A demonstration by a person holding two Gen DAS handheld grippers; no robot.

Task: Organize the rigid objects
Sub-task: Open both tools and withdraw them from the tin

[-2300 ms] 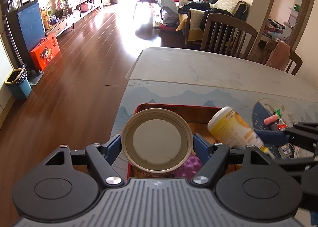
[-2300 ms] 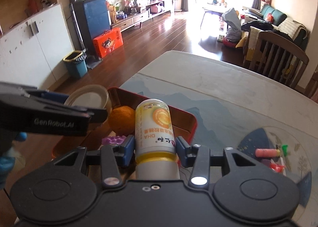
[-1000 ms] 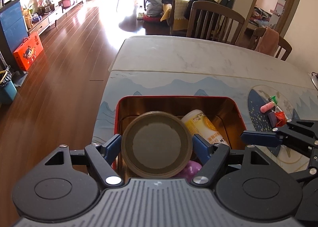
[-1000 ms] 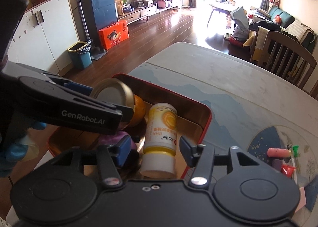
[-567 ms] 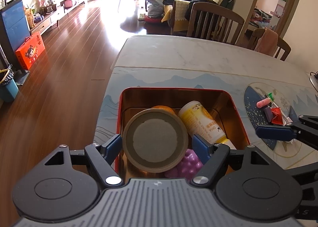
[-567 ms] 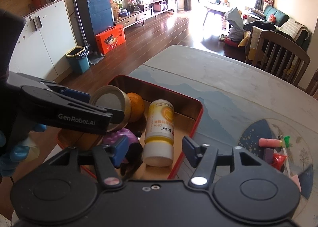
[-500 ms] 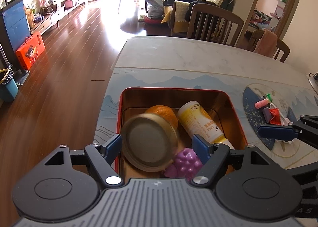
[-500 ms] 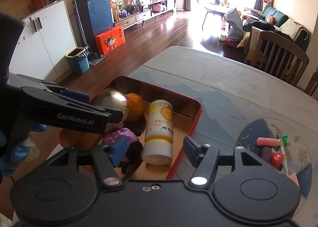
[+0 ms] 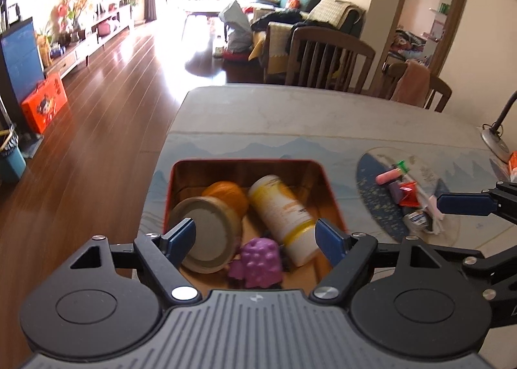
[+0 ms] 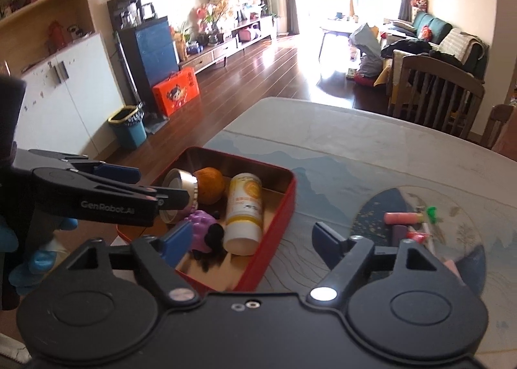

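A red tin box [image 9: 332, 194] [image 10: 284, 201] sits near the table's left edge. In it lie a round metal can [image 9: 206, 239] [image 10: 179, 186] on its side, an orange [image 9: 227, 194] [image 10: 210, 188], a white and yellow bottle [image 9: 282, 210] [image 10: 244, 214] and a purple toy [image 9: 260, 259] [image 10: 202, 226]. My left gripper [image 9: 257, 236] is open above the box, and the can lies loose below it. My right gripper [image 10: 252, 239] is open and empty over the box's right rim.
A round placemat [image 9: 371, 188] [image 10: 452, 236] right of the box carries a pink marker [image 9: 389, 176] [image 10: 400, 217] and small red and purple items. A lamp base [image 9: 494, 139] stands at the far right. Wooden chairs [image 9: 329, 58] stand behind the table. The table's left edge drops to the wood floor.
My left gripper opened and let the can drop into the box, where it tipped on its side. My right gripper released the bottle into the box and drew back to the right.
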